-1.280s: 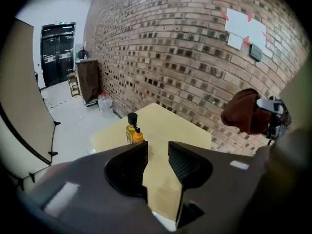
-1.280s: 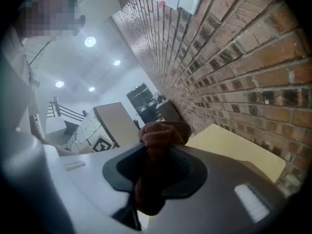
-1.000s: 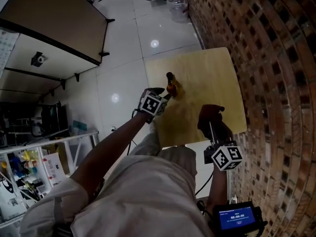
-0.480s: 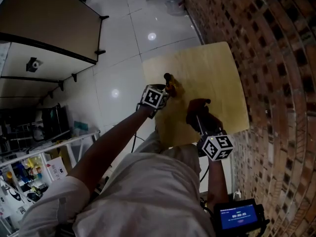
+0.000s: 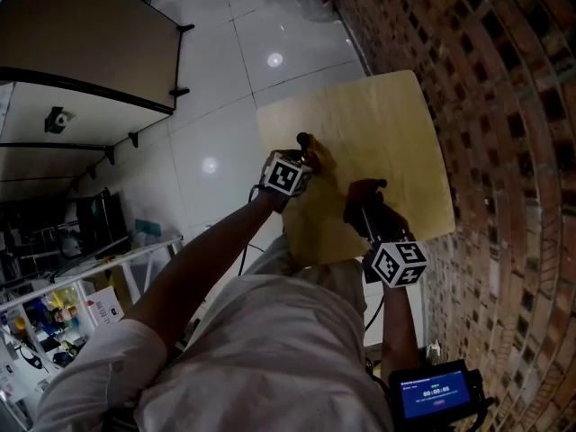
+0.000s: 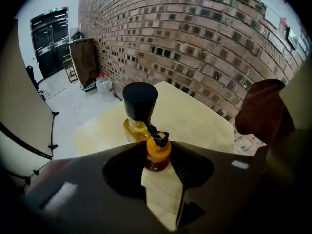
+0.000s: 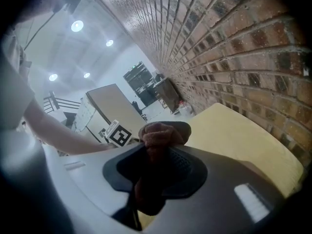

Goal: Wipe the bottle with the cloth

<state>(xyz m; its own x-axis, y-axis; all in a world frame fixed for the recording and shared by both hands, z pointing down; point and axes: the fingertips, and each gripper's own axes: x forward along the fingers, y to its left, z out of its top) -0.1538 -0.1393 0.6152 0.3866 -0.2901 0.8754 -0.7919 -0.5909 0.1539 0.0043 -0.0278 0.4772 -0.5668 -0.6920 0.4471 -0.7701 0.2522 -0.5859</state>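
Observation:
A small orange bottle [image 6: 158, 153] with a black top stands on the wooden table [image 5: 378, 124]. It sits between the tips of my left gripper [image 6: 158, 156], whose jaws have just been closing and look pressed on both its sides. A second bottle [image 6: 140, 108], with yellow liquid and a black cap, stands right behind it. In the head view both bottles [image 5: 308, 151] show just past the left gripper [image 5: 309, 162]. My right gripper [image 7: 156, 150] is shut on a bunched maroon cloth [image 7: 158, 133], held a little to the right of the bottles [image 5: 364, 196].
A brick wall [image 5: 504, 106] runs along the table's right side. A large water jug [image 6: 104, 86] stands on the tiled floor beyond the table. A brown desk [image 5: 81, 34] and cluttered shelves [image 5: 54, 304] are off to the left.
The right gripper with the cloth has come down and in toward the bottles. The left gripper has stayed at the orange bottle and sunk slightly.

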